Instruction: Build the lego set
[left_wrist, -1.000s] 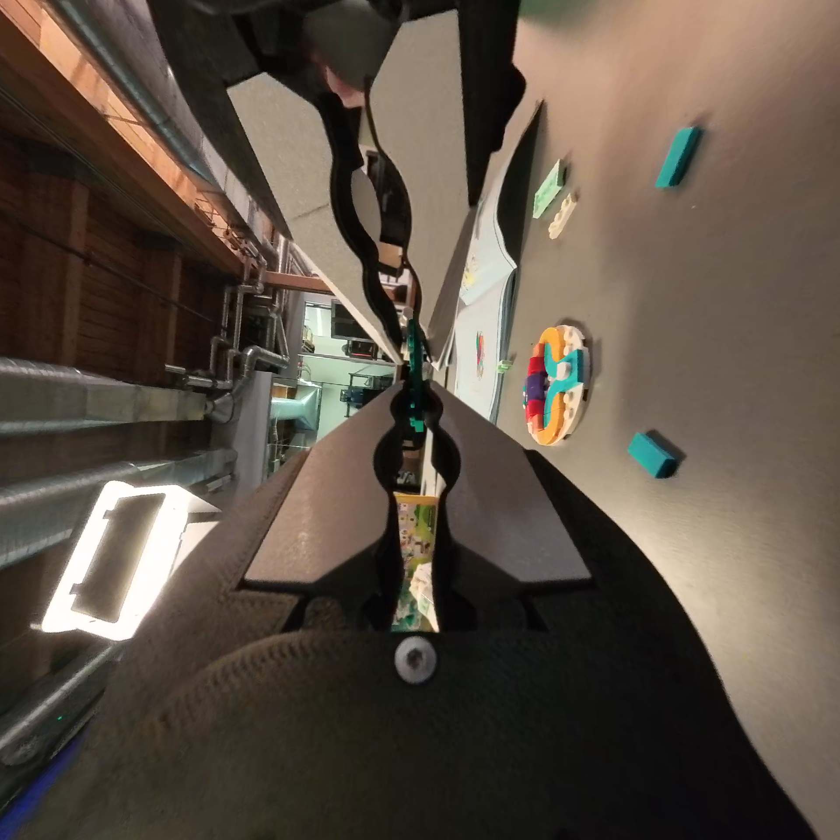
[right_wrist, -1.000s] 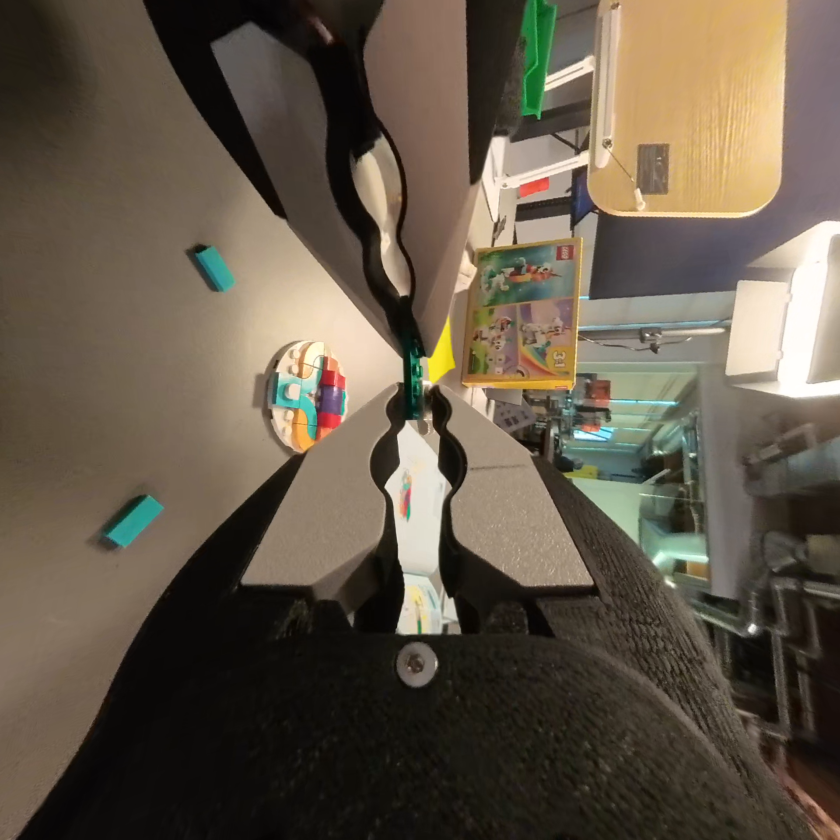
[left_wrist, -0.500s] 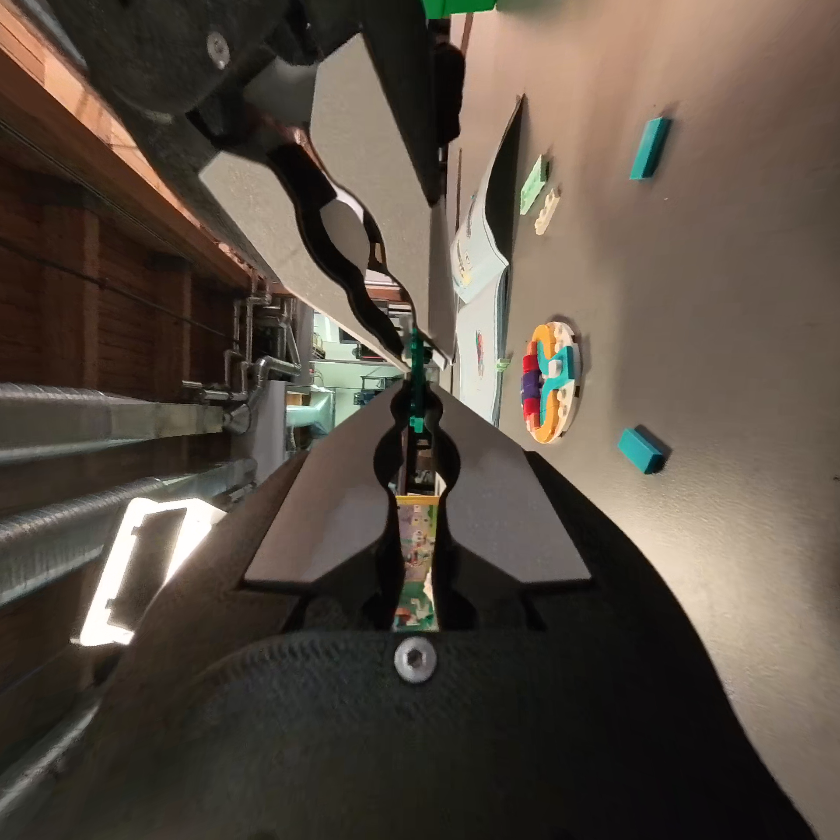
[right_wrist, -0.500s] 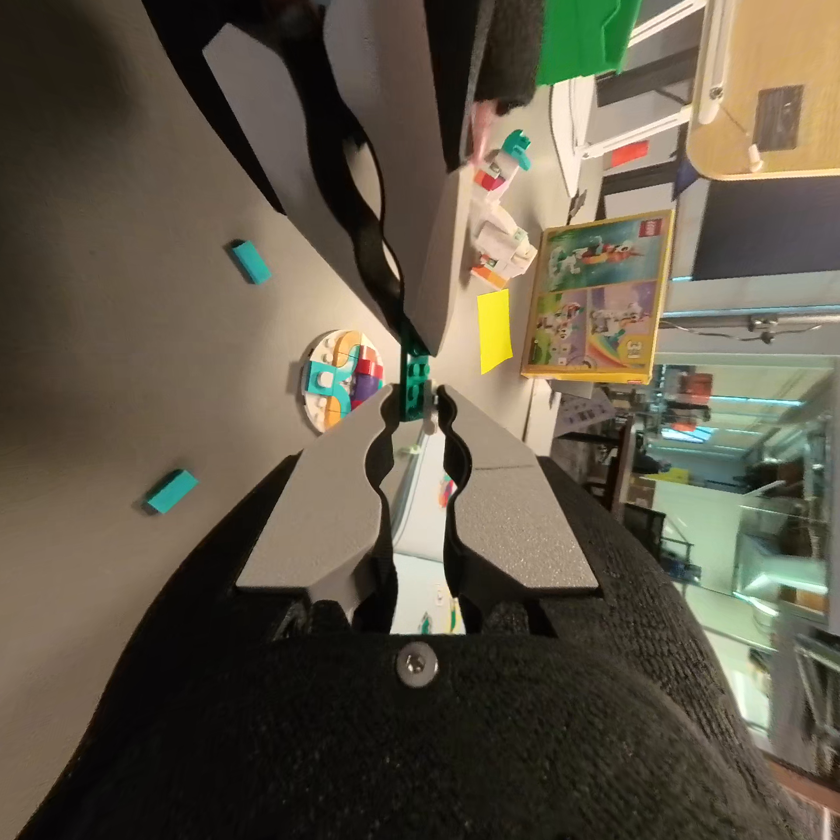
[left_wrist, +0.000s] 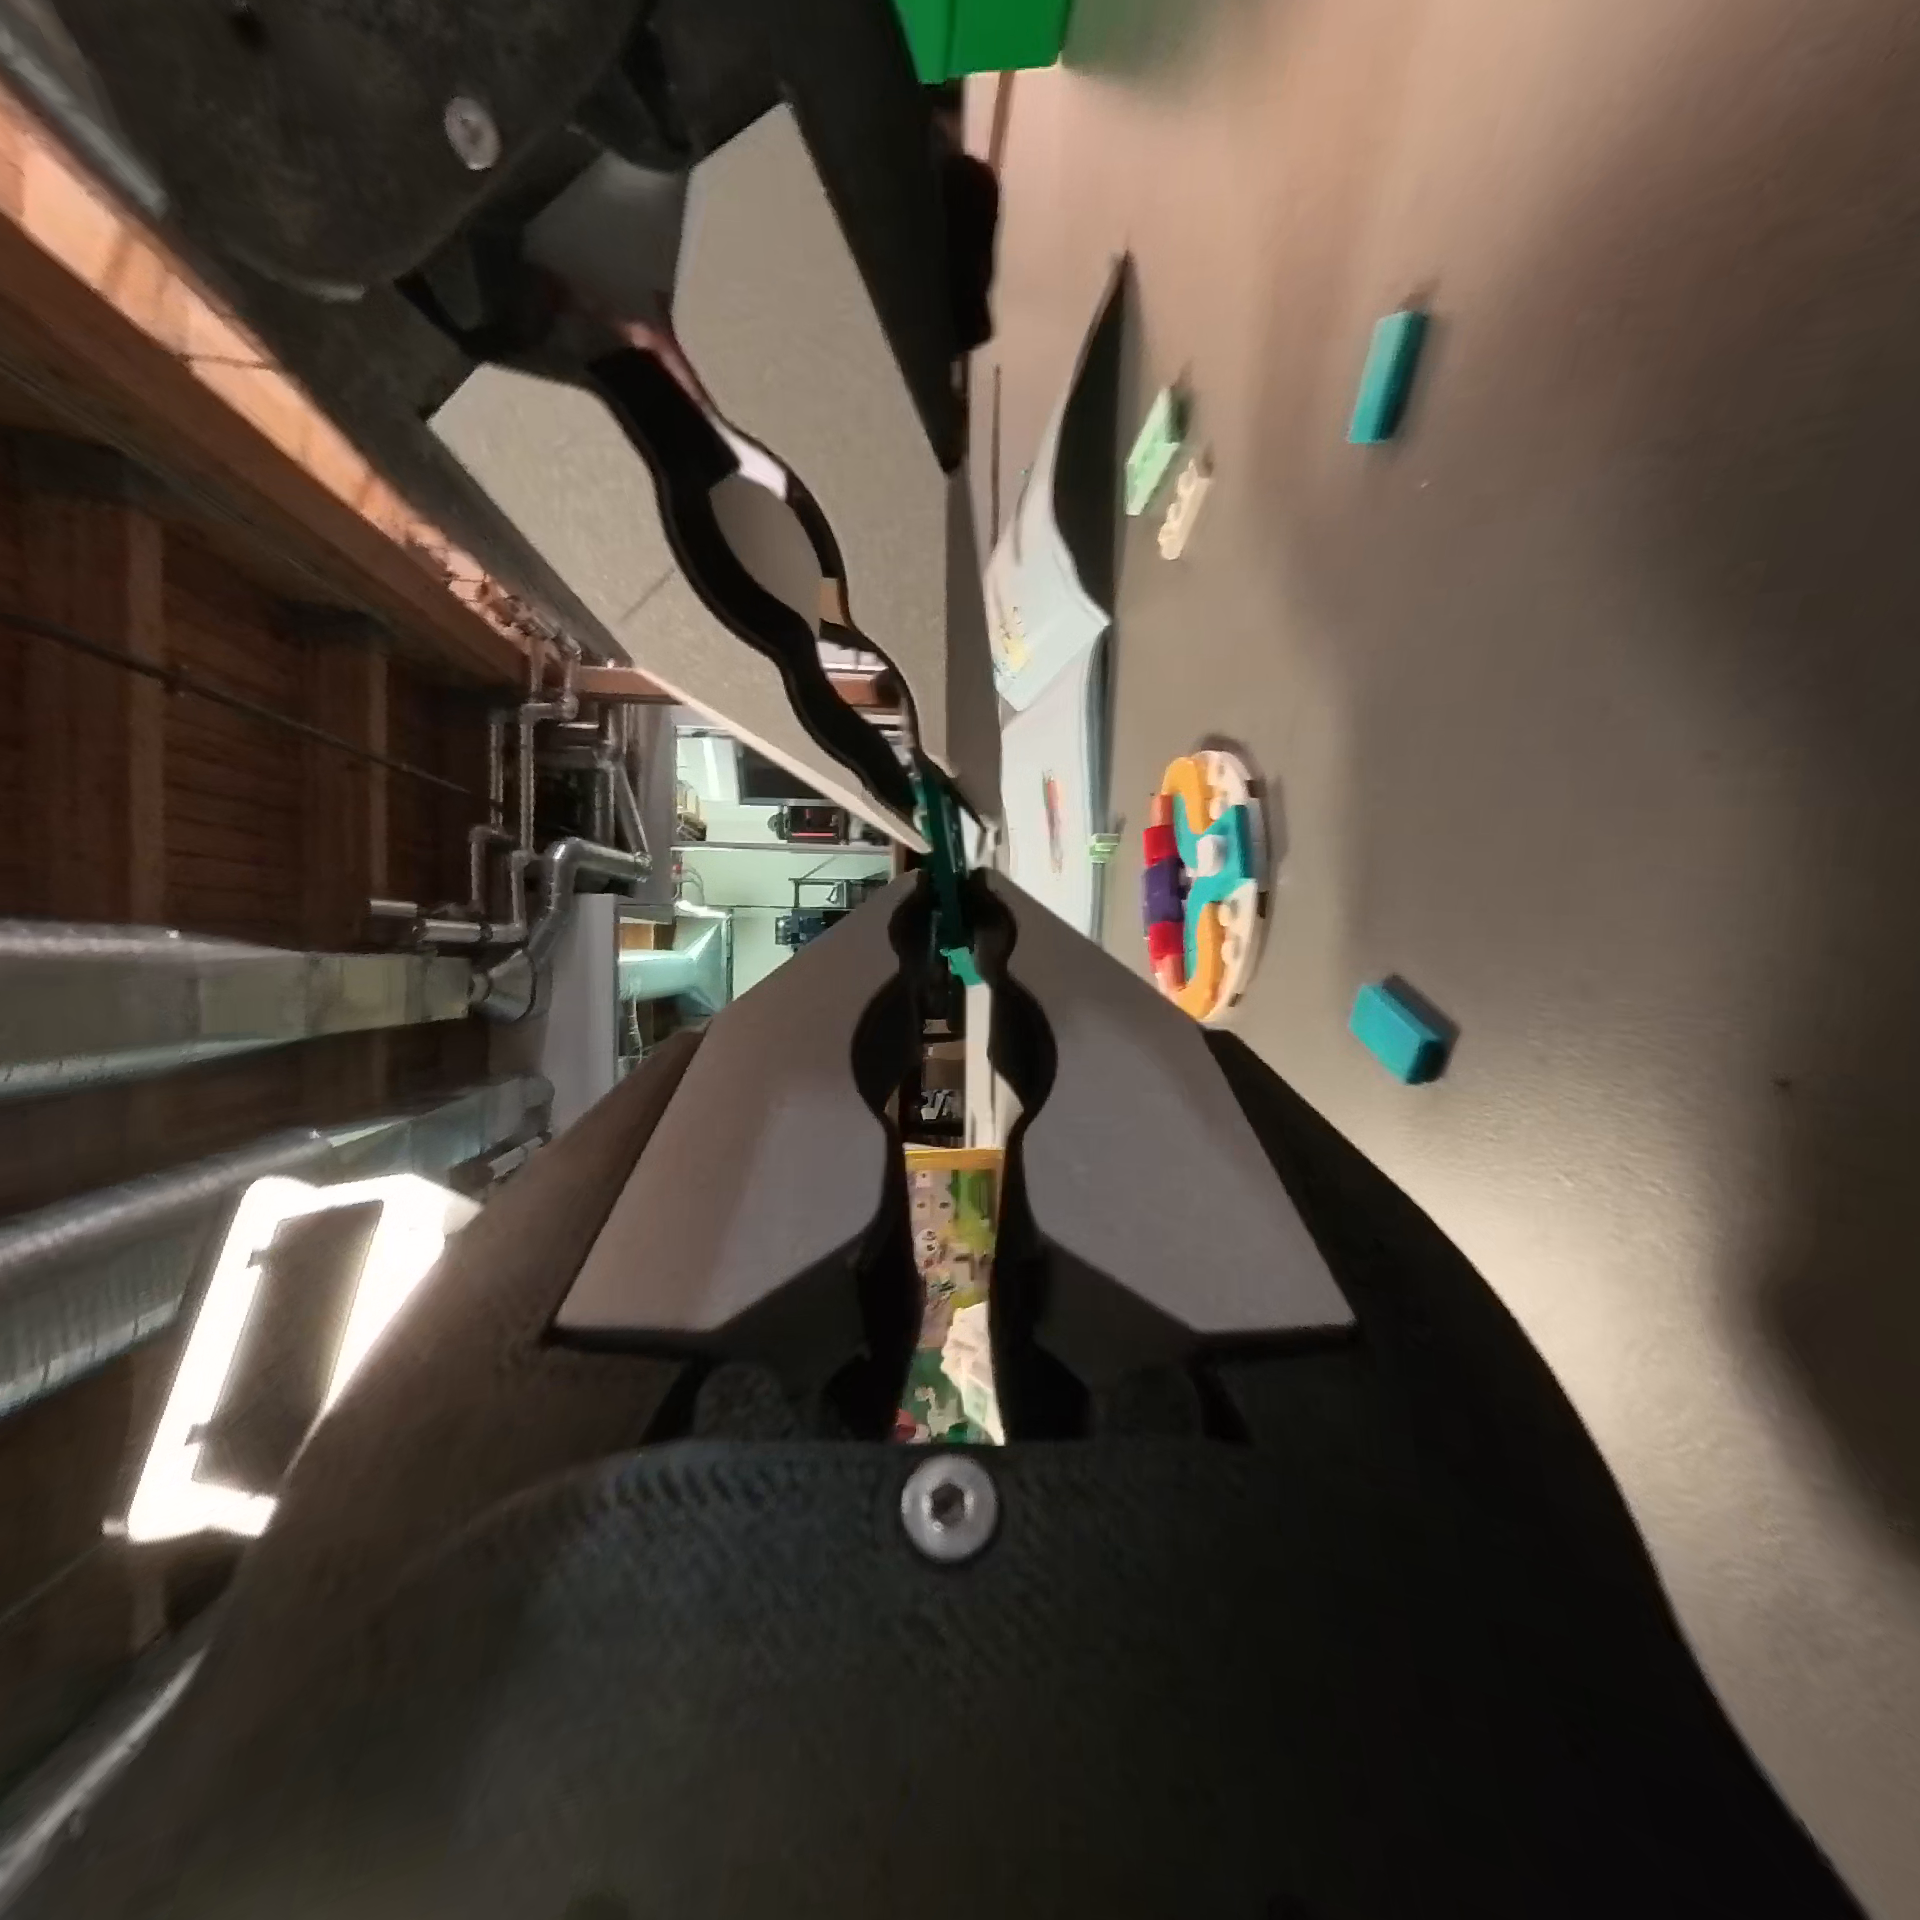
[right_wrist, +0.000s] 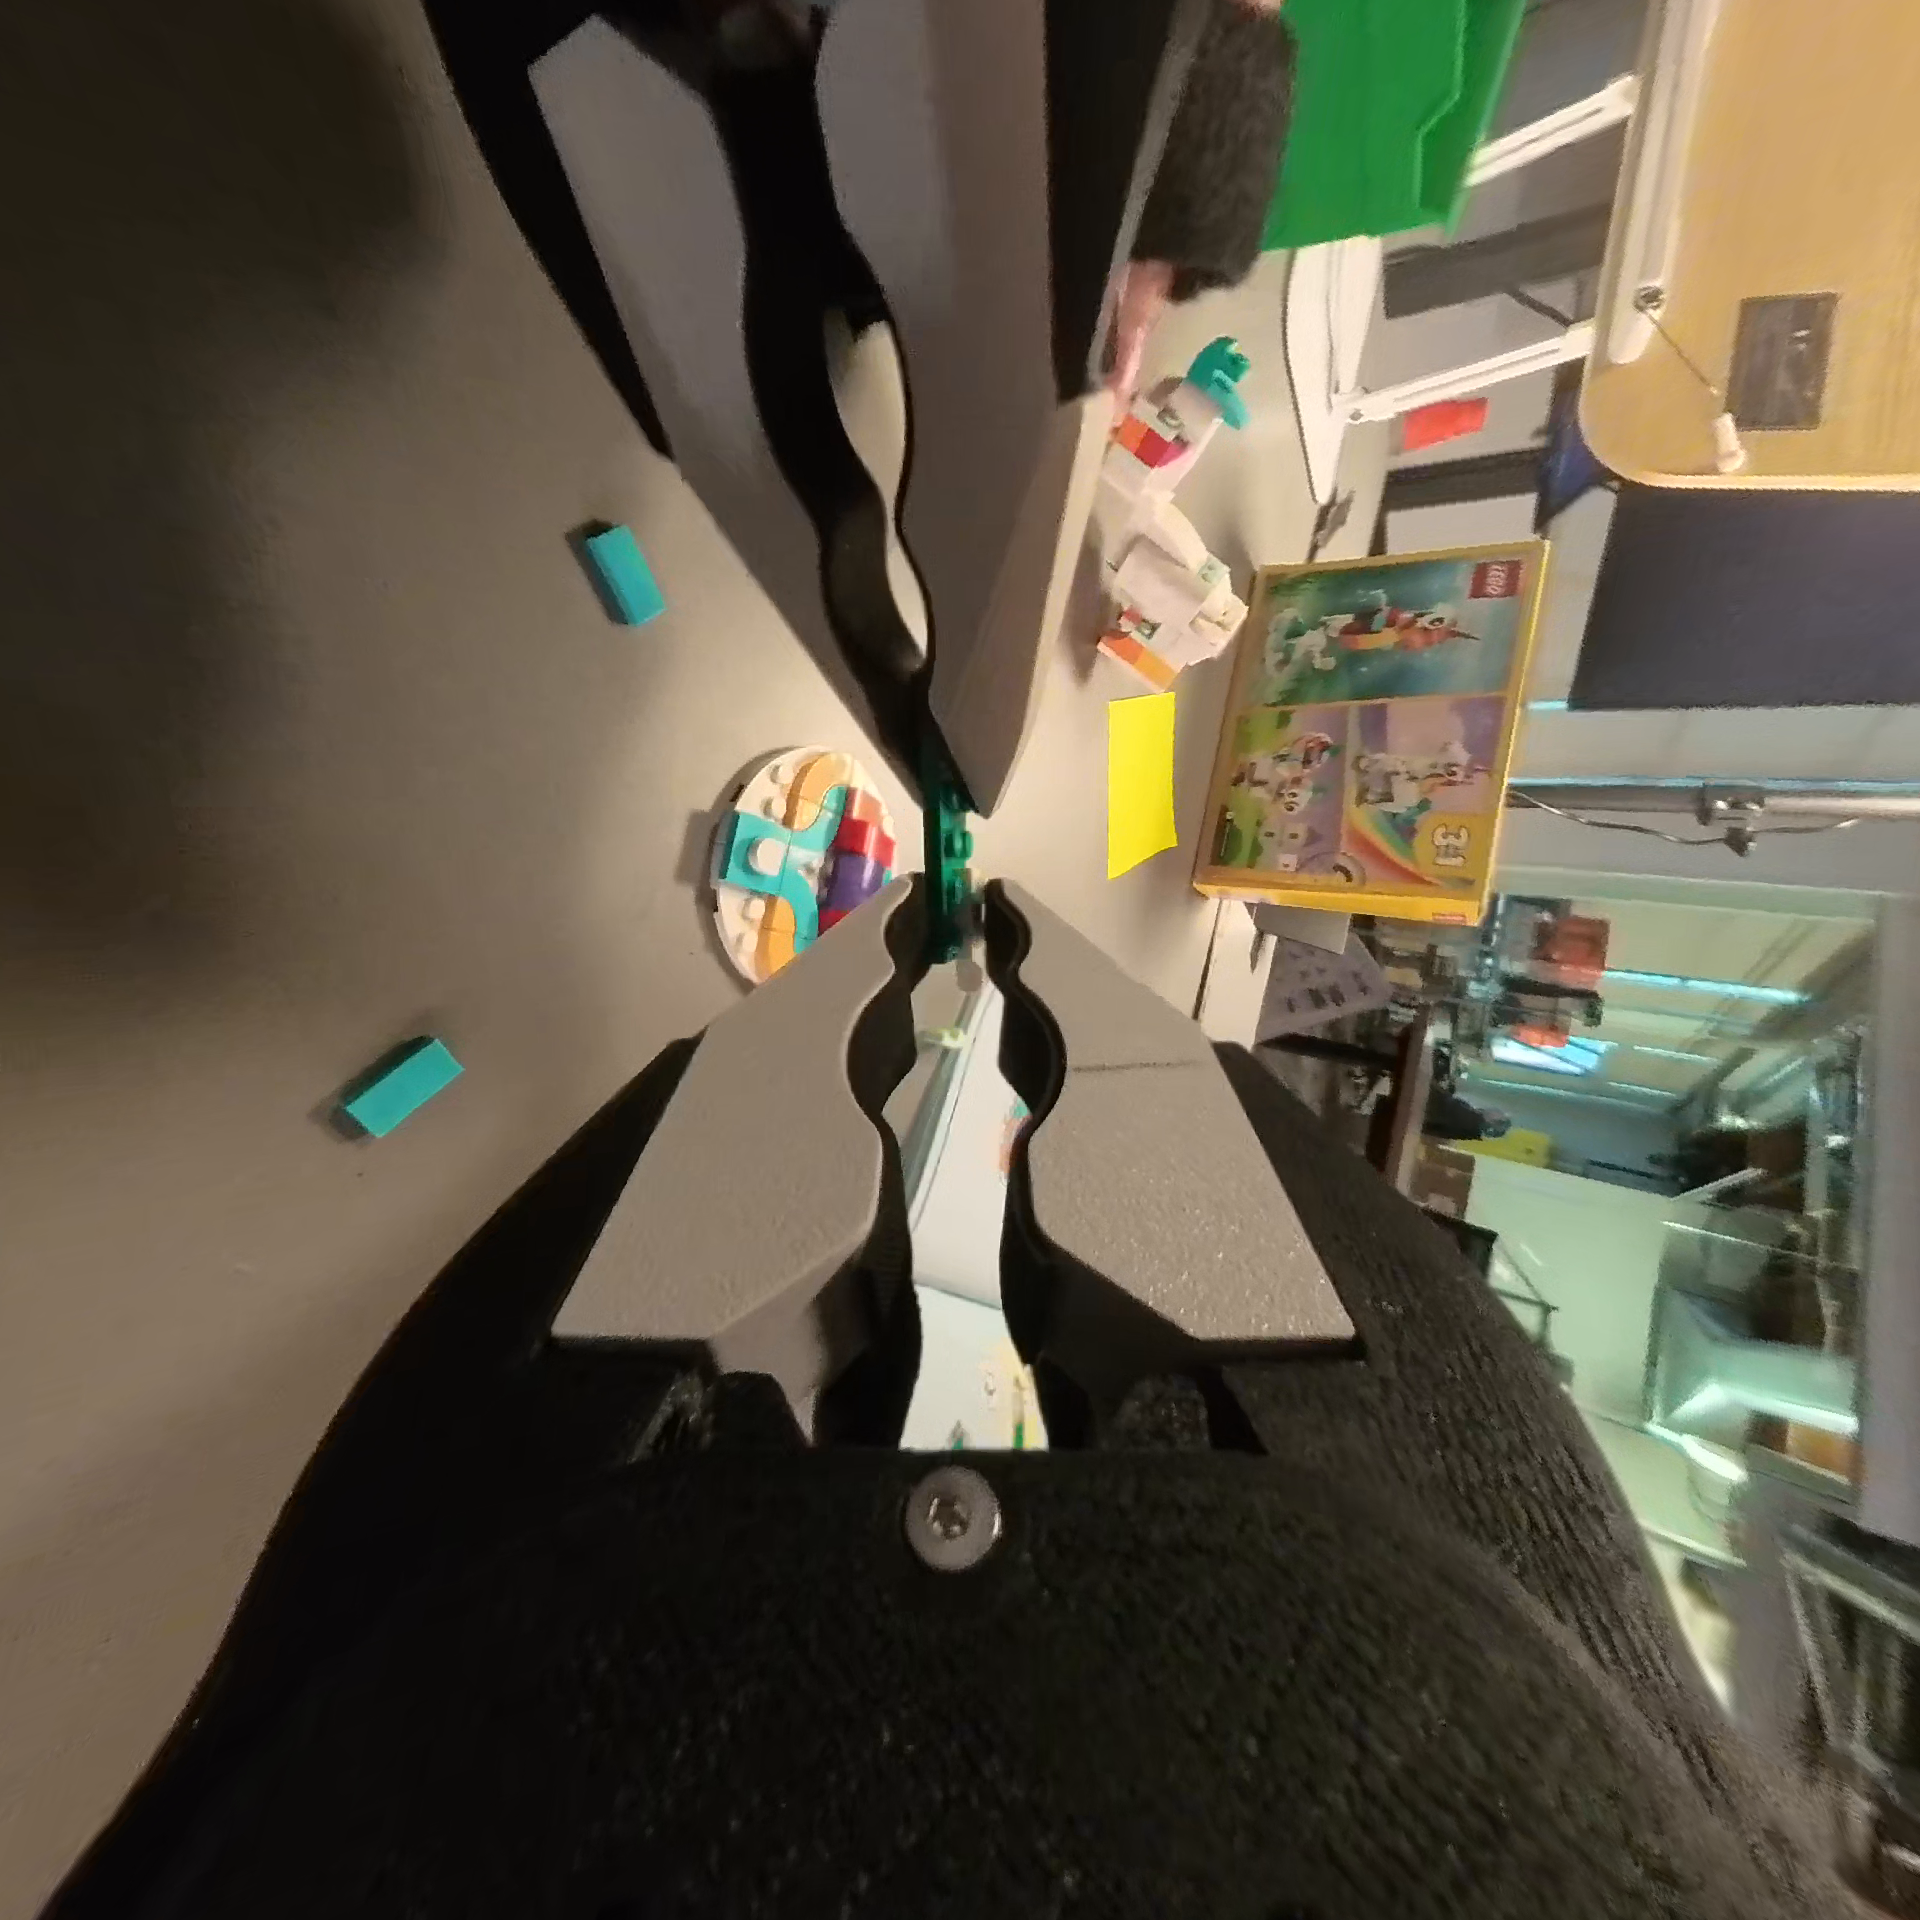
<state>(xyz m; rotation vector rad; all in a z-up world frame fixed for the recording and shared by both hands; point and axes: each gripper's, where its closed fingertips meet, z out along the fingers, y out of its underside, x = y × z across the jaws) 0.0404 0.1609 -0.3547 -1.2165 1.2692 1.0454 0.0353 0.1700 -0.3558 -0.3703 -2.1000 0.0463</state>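
Grey table (right_wrist: 260, 1351), green plate (right_wrist: 948, 862) mostly hidden between both tools' tips

**Printed matter in view: log**

Right wrist view, right of centre: yellow-framed lego box (right_wrist: 1361, 727) lies flat on the table. It carries a small logo patch at its upper corner, a round number badge at its lower corner, and picture panels between.

Upper right: dark plate (right_wrist: 1782, 358) on a pale wood panel, print too small to read. Red tag (right_wrist: 1439, 424) beside it, illegible.

Yellow note (right_wrist: 1141, 795) left of the box: no writing discernible.

Left wrist view, upper centre: open instruction booklet (left_wrist: 1044, 582), print unresolved.
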